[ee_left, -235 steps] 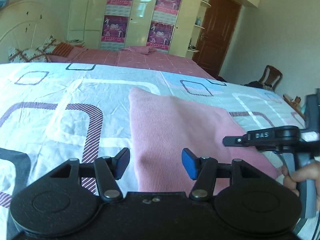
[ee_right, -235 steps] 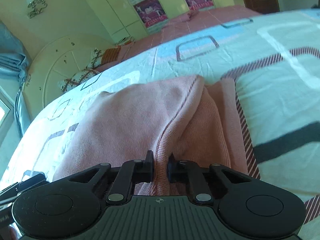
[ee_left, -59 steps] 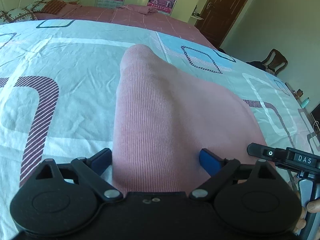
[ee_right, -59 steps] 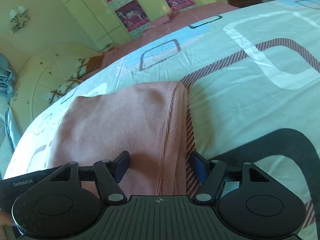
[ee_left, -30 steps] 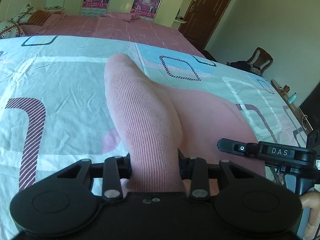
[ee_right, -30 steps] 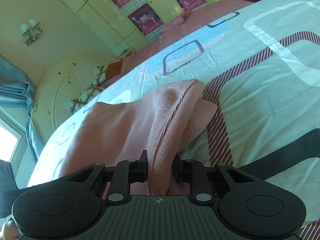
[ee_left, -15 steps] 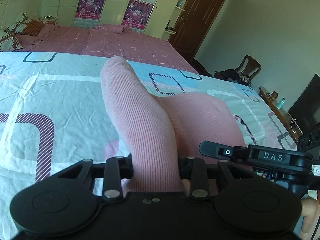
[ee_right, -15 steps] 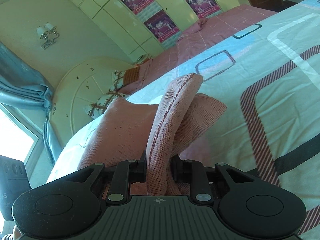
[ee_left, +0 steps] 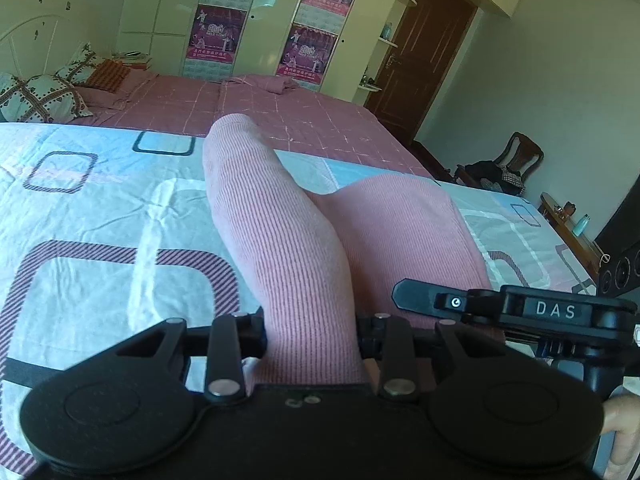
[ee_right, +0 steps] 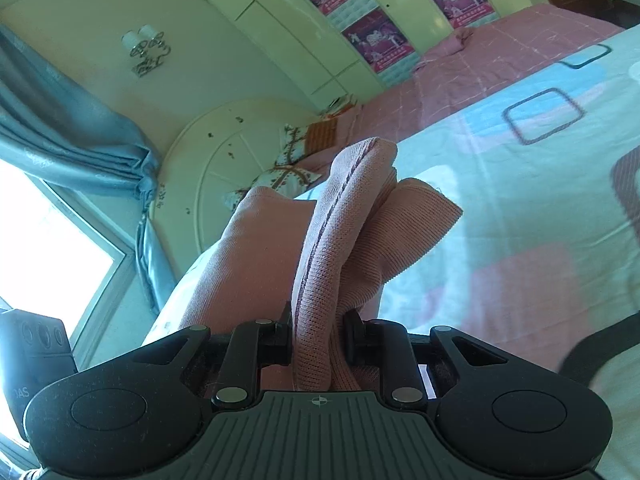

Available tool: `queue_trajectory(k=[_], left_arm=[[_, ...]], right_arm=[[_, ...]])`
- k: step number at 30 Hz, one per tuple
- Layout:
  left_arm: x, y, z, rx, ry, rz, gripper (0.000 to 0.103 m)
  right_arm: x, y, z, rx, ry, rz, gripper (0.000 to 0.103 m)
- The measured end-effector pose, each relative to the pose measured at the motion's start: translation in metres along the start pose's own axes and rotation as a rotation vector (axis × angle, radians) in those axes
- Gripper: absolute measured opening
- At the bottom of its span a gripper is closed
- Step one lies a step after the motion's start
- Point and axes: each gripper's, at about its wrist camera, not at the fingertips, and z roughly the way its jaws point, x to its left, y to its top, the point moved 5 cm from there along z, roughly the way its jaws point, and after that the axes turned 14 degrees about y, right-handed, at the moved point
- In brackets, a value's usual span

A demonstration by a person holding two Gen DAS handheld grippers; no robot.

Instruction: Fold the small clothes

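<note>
Left wrist view
Left hand-held gripper (ee_left: 311, 338): jaws are being kept narrow, clamped on a thick fold of the pink knit garment (ee_left: 280, 240).
Garment position: one end is being held raised above the patterned bedsheet (ee_left: 100, 216); the rest is seen draping down toward the bed.
Right hand-held gripper (ee_left: 520, 310): seen at the right edge; its jaws cannot be told here.

Right wrist view
Right hand-held gripper (ee_right: 318, 340): jaws are being held nearly closed, pinching the seamed edge of the pink knit garment (ee_right: 340, 220).
Garment position: lifted clear of the bedsheet (ee_right: 520, 200), folds hanging beside the jaws.
Background: headboard (ee_right: 224, 160) and curtain (ee_right: 60, 128) are being shown.
</note>
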Motion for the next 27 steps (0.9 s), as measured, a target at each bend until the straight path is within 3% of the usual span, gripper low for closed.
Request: queue_trajectory(k=[15, 21, 27], left_arm=[[0.187, 0.018, -0.012, -0.004, -0.024, 0.007, 0.032], [0.237, 0.025, 0.003, 0.007, -0.004, 0.003, 0.032], [0.272, 0.016, 0.036, 0.044, 0.012, -0.029, 0.032]], right_arm=[[0.102, -0.054, 0.158, -0.004, -0.018, 0.014, 0.022], [0.109, -0.065, 0.216, 0.014, -0.017, 0.033, 0.022], [0.080, -0.072, 0.247, 0.037, -0.083, 0.051, 0.022]])
